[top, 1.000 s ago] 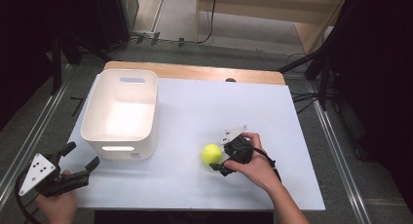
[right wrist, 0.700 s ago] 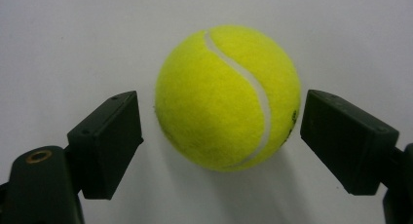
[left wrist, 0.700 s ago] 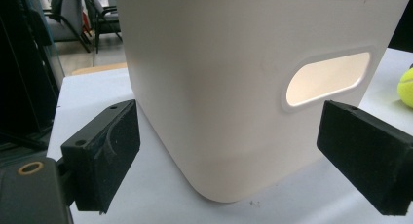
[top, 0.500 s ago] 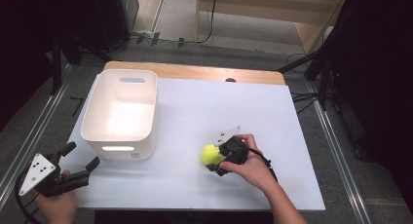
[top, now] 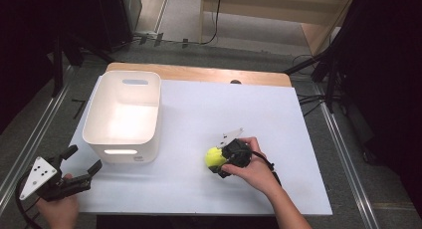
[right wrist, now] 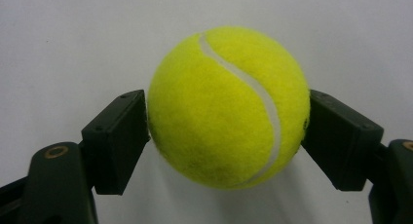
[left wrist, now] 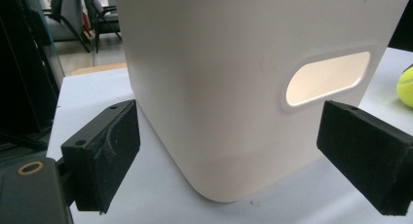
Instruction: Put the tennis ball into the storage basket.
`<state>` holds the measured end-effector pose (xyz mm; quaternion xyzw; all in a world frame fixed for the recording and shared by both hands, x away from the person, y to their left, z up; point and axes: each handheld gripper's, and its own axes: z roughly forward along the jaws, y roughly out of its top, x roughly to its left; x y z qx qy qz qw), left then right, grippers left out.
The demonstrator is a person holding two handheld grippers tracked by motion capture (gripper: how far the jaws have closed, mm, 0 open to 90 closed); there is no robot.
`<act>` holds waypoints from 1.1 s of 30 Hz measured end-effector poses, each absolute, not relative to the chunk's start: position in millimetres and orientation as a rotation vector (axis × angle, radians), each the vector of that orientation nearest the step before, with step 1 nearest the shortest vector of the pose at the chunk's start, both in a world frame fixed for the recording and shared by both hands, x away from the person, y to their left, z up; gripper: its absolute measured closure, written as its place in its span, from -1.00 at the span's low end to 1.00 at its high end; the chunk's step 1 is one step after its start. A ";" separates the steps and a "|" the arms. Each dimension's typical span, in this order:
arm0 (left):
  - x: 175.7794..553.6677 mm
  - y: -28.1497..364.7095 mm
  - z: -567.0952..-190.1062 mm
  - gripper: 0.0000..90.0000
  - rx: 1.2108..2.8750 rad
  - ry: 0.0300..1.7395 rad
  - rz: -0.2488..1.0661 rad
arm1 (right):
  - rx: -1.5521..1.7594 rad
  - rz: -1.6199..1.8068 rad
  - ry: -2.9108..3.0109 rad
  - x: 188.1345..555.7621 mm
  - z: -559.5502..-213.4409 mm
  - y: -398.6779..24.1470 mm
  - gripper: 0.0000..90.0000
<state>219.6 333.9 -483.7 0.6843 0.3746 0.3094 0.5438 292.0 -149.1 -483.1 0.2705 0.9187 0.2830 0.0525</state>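
Both pads of the right gripper (right wrist: 229,136), just closing, clamp the tennis ball (right wrist: 229,107); next, lift toward the bin (top: 124,114) at ten o'clock, left gripper (top: 79,164) idle, agape.

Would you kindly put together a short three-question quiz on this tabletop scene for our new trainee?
1. True or false: the right gripper has its pads against both sides of the tennis ball.
2. What faces the left gripper? A) the white bin B) a cardboard box C) a drawer
3. Fill in: the white bin stands to the ____ of the ball in the high view.

Key:
1. True; its jaws have just been closing, with the ball between them.
2. A
3. left
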 end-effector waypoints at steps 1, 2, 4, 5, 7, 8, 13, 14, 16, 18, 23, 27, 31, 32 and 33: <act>219.6 333.9 -483.7 -0.81 1.624 0.890 0.734 | 0.829 0.861 2.792 291.9 -483.0 -148.7 -0.55; 219.7 333.8 -483.7 -0.81 1.625 0.890 0.735 | 0.831 0.862 2.792 292.1 -483.0 -148.5 -0.55; 219.7 333.7 -483.8 -0.81 1.624 0.889 0.735 | 0.822 0.863 2.794 292.9 -483.0 -148.2 -0.54; 219.7 333.7 -483.8 -0.81 1.625 0.890 0.736 | 0.820 0.864 2.793 293.3 -483.1 -148.0 -0.53; 219.7 333.8 -483.8 -0.81 1.626 0.889 0.735 | 0.824 0.866 2.791 293.7 -483.1 -147.6 -0.53; 219.7 333.7 -483.8 -0.81 1.625 0.889 0.735 | 0.829 0.866 2.790 293.7 -483.2 -147.2 -0.53; 219.7 333.9 -483.7 -0.81 1.625 0.890 0.735 | 0.827 0.864 2.788 294.6 -483.8 -146.4 -0.52; 219.7 333.8 -483.7 -0.81 1.625 0.889 0.735 | 0.826 0.863 2.788 294.8 -483.9 -146.2 -0.51; 219.7 333.9 -483.7 -0.81 1.624 0.890 0.734 | 0.835 0.865 2.781 294.7 -484.1 -145.2 -0.50; 219.7 333.8 -483.7 -0.81 1.623 0.890 0.734 | 0.830 0.864 2.779 294.8 -484.2 -144.7 -0.50; 219.7 333.9 -483.7 -0.81 1.625 0.889 0.735 | 0.816 0.868 2.778 295.5 -484.3 -143.8 -0.49; 219.7 333.8 -483.8 -0.81 1.624 0.889 0.735 | 0.829 0.866 2.778 295.4 -483.7 -143.7 -0.48; 219.7 333.8 -483.7 -0.81 1.625 0.889 0.735 | 0.824 0.864 2.784 296.1 -483.2 -144.5 -0.47; 219.7 333.8 -483.7 -0.81 1.625 0.889 0.735 | 0.821 0.864 2.790 296.5 -482.9 -145.0 -0.47; 219.7 333.8 -483.8 -0.81 1.626 0.890 0.735 | 0.823 0.867 2.790 296.6 -482.9 -145.0 -0.47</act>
